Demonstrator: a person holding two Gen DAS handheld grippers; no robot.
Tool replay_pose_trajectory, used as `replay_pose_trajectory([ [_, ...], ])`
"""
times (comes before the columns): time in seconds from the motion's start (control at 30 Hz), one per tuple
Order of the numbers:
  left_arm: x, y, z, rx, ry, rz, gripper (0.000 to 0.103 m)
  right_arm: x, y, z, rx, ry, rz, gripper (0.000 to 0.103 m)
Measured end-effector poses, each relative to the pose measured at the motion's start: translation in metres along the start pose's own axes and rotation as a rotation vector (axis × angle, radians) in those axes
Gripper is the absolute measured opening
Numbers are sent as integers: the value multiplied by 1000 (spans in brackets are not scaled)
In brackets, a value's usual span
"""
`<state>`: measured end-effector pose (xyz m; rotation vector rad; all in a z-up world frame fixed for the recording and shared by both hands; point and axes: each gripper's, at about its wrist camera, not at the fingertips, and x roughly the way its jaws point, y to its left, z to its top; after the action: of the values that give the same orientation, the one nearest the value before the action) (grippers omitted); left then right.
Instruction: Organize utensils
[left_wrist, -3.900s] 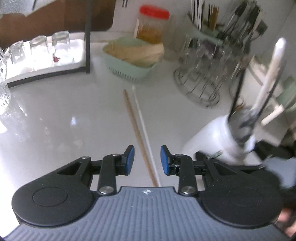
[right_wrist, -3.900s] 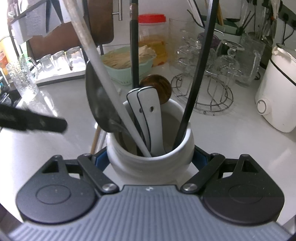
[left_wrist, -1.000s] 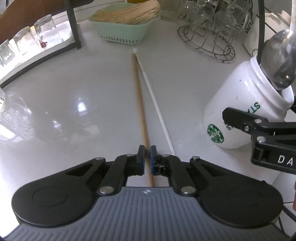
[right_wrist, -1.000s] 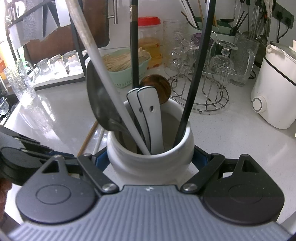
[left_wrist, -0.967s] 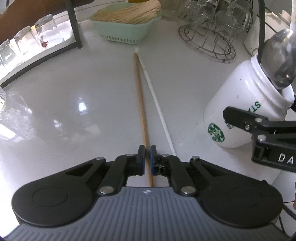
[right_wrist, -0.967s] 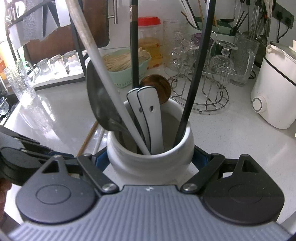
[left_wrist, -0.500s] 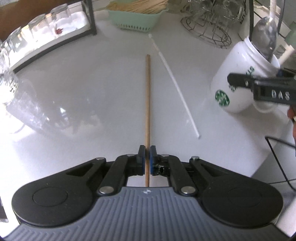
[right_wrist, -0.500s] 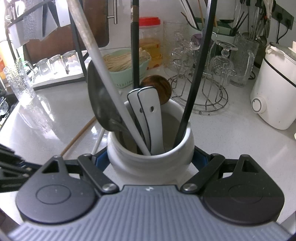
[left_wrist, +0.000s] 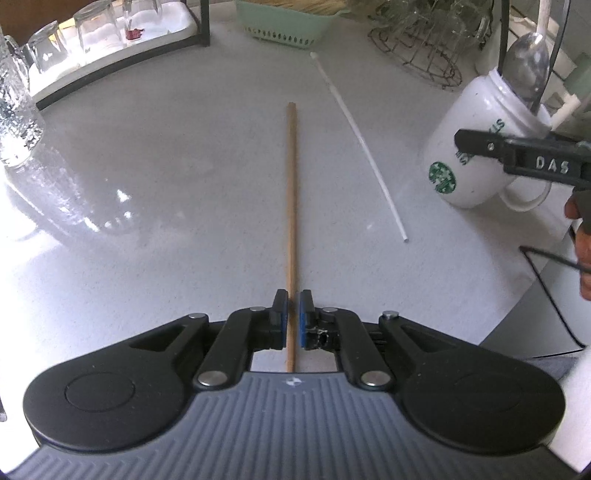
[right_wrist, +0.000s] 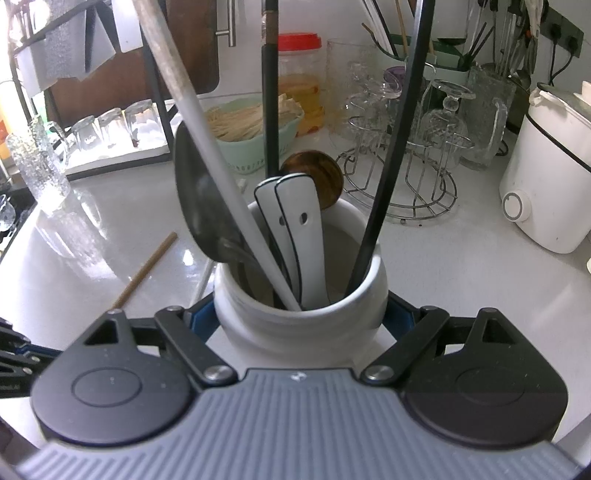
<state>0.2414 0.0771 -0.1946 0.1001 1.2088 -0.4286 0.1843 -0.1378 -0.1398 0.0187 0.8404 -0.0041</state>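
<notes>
Left fingers (left_wrist: 291, 314) clamp wooden chopstick (left_wrist: 291, 206); right fingers (right_wrist: 301, 315) clamp mug (right_wrist: 301, 325); logo only left view.

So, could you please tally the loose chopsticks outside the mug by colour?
Wooden chopstick, pinched by the left hand-held gripper: 1
White chopstick, lying on the counter: 1
Total: 2

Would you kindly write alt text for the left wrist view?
The left tongs pinch a wooden chopstick above a white counter. A white chopstick lies beside it, and the right tongs hold a white mug of utensils.
</notes>
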Motion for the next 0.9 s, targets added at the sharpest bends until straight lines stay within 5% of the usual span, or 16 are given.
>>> replay_pose_trajectory([
  [0.17, 5, 4, 17, -28, -21, -6, 22, 0, 0, 0, 0, 3, 1, 91],
  [0.9, 63, -1, 127, 93, -106, 51, 22, 1, 6, 1, 42, 6, -36, 91],
])
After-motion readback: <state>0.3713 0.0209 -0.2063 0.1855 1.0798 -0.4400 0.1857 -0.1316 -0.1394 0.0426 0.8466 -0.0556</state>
